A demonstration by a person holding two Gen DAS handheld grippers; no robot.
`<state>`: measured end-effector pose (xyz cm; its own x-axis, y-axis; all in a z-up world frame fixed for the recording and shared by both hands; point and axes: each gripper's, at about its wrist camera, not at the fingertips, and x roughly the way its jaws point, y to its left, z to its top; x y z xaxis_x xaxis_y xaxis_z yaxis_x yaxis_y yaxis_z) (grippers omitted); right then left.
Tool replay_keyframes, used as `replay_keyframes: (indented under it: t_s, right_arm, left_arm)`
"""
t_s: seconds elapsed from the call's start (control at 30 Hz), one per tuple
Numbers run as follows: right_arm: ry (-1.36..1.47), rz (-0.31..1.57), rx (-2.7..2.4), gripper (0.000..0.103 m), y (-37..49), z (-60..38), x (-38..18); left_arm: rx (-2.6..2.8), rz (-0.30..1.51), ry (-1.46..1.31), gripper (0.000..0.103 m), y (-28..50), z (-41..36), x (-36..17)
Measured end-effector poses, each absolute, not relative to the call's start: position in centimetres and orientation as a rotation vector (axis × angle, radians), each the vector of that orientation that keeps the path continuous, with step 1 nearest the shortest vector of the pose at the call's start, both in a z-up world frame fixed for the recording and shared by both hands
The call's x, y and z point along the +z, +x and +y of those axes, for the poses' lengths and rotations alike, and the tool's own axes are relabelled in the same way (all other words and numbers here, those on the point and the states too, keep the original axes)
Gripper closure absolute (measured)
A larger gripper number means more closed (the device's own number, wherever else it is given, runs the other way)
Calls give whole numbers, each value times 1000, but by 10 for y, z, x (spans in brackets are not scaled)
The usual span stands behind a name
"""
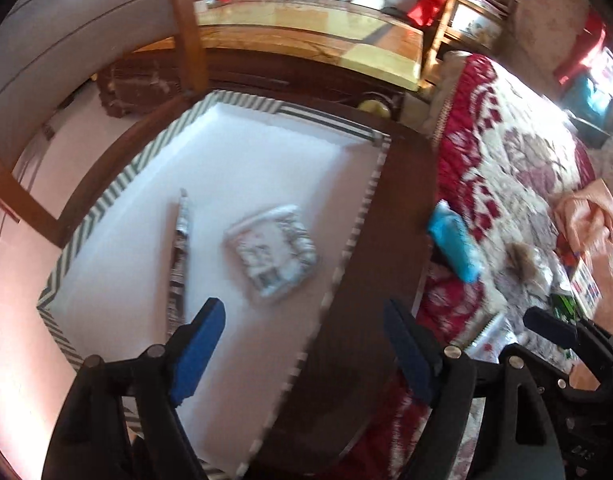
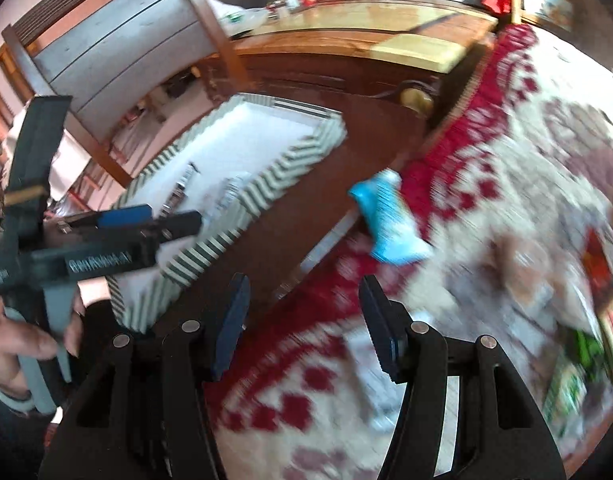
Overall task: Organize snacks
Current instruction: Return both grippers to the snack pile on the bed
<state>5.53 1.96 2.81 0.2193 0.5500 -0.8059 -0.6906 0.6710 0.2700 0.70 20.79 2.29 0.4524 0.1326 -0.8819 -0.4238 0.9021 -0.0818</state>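
Note:
A striped box with a white inside [image 1: 242, 168] sits on a dark wooden chair seat [image 1: 382, 240]. Inside lie a square silver snack packet [image 1: 272, 254] and a long thin silver packet [image 1: 180, 244]. My left gripper [image 1: 302, 344] is open and empty above the box's near end. A blue snack packet [image 1: 454, 242] lies at the edge of the red-and-cream blanket [image 1: 506, 168]; it also shows in the right wrist view [image 2: 390, 224]. My right gripper [image 2: 304, 320] is open and empty above the blanket [image 2: 486, 184], short of the blue packet. The box [image 2: 266, 184] is to its left.
Several more packets lie on the blanket at the right [image 1: 566, 300], blurred in the right wrist view [image 2: 578, 364]. A wooden table [image 1: 306, 28] with photos and jars stands behind. A wooden chair back [image 1: 186, 28] rises beyond the box. The left gripper's body [image 2: 86, 252] and hand show at the left.

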Motion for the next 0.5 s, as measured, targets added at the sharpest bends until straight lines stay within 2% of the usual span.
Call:
replay_keyframes:
  t_s: [0.33,0.5]
  right_arm:
    - [-148,1080,715,46,49,-76,3]
    - [-132,1093,712,46,50,-89,-5]
  left_arm:
    - [282,1084,-328,17,21,166,18]
    - [272,1094,-339,17,41,150,16]
